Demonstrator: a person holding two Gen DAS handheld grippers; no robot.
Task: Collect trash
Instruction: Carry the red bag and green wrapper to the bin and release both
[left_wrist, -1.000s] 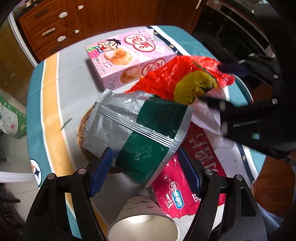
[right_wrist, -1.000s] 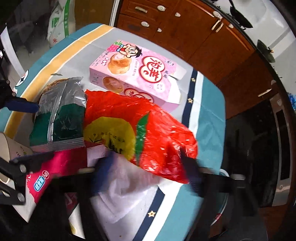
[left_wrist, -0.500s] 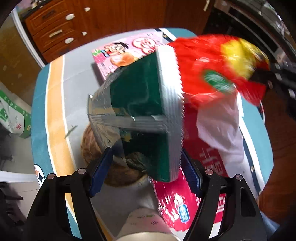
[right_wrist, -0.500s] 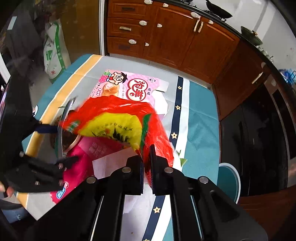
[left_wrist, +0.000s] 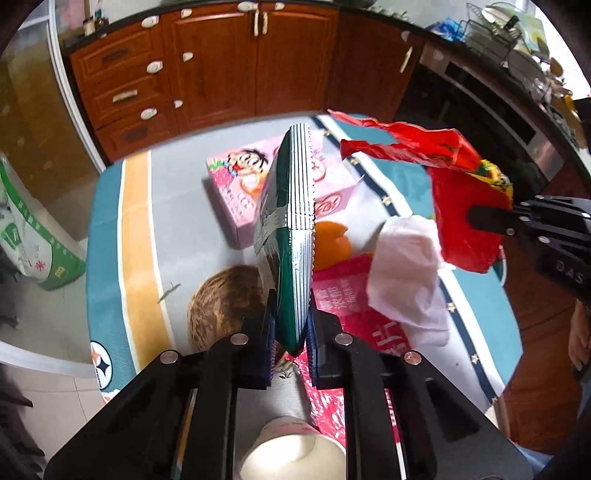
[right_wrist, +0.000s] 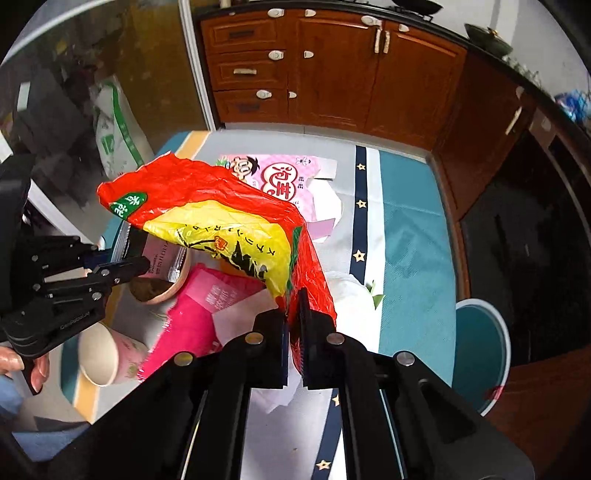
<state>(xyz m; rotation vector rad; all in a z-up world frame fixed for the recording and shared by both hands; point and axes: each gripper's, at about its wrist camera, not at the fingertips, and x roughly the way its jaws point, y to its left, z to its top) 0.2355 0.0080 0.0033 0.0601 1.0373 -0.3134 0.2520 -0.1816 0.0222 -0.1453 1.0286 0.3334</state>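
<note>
Worktop (left_wrist: 140, 229) w/ striped cloth carries a pink box (left_wrist: 236, 199), cup (right_wrist: 107, 354) & wrappers. Right tool (right_wrist: 292, 343) is clenched on the red plastic bag (right_wrist: 207, 214), lifted above the clutter. Left tool (left_wrist: 290, 343) is closing on the green-silver snack packet (left_wrist: 291, 221), held edge-up off the worktop.

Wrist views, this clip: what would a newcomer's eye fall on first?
The red and yellow plastic bag, lifted off the table and pinched in the right gripper, fills the middle of the right view. In the left view, a green and silver snack packet stands edge-on, centre frame, as the left gripper closes on it. Behind both, a pink cartoon box lies on the striped tablecloth.
</note>
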